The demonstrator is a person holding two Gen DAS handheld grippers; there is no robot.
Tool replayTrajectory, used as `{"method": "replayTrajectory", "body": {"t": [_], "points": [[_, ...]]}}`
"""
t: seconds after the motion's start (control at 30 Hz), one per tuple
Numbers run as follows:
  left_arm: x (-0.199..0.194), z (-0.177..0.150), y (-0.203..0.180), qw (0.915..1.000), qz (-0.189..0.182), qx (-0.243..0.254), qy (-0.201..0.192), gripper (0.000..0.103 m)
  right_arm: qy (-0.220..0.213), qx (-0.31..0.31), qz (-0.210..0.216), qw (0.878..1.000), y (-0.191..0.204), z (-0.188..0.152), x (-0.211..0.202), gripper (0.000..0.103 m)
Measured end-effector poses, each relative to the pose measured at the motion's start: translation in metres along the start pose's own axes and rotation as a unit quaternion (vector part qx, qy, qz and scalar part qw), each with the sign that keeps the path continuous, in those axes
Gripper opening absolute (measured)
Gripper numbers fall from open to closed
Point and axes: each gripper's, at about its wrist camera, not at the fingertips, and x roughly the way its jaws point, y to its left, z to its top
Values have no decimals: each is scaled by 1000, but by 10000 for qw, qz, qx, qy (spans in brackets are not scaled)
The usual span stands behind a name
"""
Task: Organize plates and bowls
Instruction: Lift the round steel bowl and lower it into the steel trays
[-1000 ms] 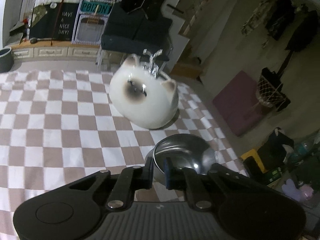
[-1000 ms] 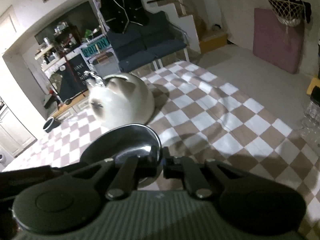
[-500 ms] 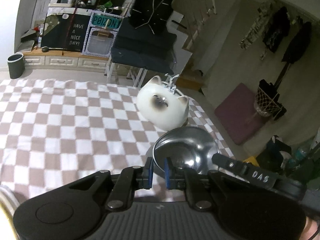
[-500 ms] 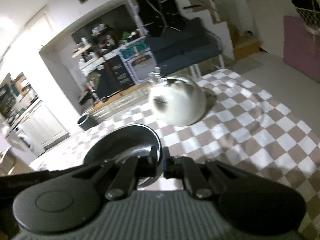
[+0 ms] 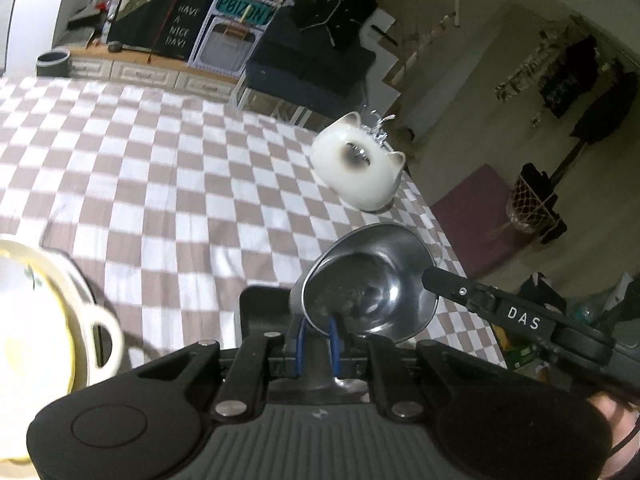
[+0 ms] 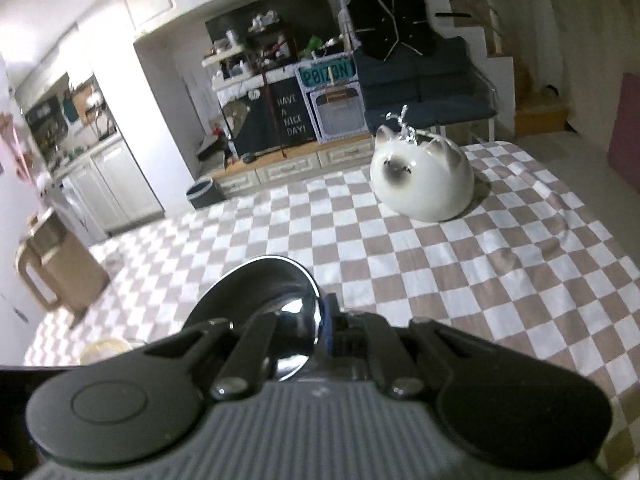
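Two claws share one steel bowl. Left wrist view: the left claw pinches the near rim of the steel bowl at lower centre, its jaws nearly closed on it; the right claw reaches in from the right edge; the cat-shaped jar has slid further off, and a cream dish has newly entered at lower left, so the bowl is likely headed there.

Right wrist view: the right claw is clamped tight on the bowl's rim at lower centre, above the checkered table; the jar sits upper right.
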Motion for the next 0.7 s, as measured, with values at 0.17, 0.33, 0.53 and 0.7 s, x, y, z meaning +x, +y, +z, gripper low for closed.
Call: {"method": "replayTrajectory", "body": {"t": [0.17, 0.33, 0.53, 0.7], "points": [[7, -11, 4, 9998, 25, -35, 177, 13, 220, -261, -118, 9993, 2, -2, 6, 6], [17, -23, -1, 9986, -294, -80, 426, 11, 527, -324, -172, 9979, 4, -6, 14, 6], [26, -30, -8, 9983, -135, 61, 559, 11, 990, -880, -105, 9911, 24, -13, 35, 1], [24, -25, 3, 9988, 4, -82, 482, 11, 1114, -899, -317, 9892, 19, -12, 44, 1]]}}
